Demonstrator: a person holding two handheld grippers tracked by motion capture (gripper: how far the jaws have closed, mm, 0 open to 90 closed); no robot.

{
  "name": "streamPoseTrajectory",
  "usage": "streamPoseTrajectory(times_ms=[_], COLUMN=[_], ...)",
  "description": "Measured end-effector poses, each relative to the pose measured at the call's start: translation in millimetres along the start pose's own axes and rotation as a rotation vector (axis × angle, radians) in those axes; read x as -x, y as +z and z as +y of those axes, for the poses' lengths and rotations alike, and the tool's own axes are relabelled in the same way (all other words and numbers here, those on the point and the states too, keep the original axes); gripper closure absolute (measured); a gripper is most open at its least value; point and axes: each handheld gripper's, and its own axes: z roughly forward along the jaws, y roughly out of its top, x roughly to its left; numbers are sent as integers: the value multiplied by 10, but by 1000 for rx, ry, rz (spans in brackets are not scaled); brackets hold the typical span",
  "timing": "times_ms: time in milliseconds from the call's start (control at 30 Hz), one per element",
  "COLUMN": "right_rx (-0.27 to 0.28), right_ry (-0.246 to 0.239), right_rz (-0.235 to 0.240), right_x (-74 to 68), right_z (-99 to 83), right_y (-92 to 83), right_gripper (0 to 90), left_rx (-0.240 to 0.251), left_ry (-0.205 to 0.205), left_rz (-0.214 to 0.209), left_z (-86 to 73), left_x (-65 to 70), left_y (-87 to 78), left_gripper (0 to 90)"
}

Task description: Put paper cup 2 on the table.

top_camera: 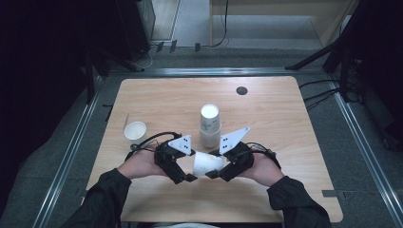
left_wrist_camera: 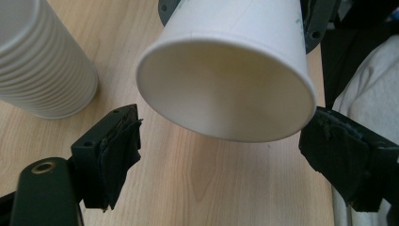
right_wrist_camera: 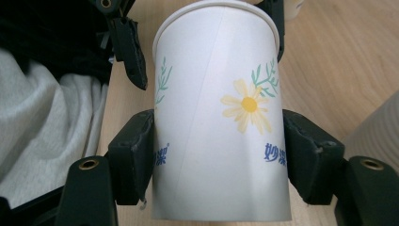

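paper cup (left_wrist_camera: 226, 70) between open tool (left_wrist_camera: 221, 155)

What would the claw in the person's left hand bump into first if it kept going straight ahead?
Most likely the open mouth of the white paper cup with a daisy print, held sideways by the right claw. The left claw stands open right before the rim, though the gap is hard to judge.

Paper cup (right_wrist_camera: 221, 122) base cut off by lower edge in right gripper view. Stack of cups (left_wrist_camera: 37, 56) cropped at top and left in left gripper view. Small print on cup illegible.
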Motion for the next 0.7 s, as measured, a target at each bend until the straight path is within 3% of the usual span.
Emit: streamPoseTrajectory(times_ms=[267, 467, 700], right_rx=[58, 106, 115], right_ry=[20, 21, 16], right_rz=[-1, 8, 33], right_x=[32, 42, 52], right_z=[11, 36, 78], right_y=[-112, -176, -147], right_gripper=[330, 330, 330], left_rx=[55, 132, 195], left_ry=[-17, -64, -93], left_rz=[-11, -18, -30], left_z=[4, -4, -19], left_x=[1, -17, -2], left_y=[-39, -104, -157], left_gripper=[133, 133, 137])
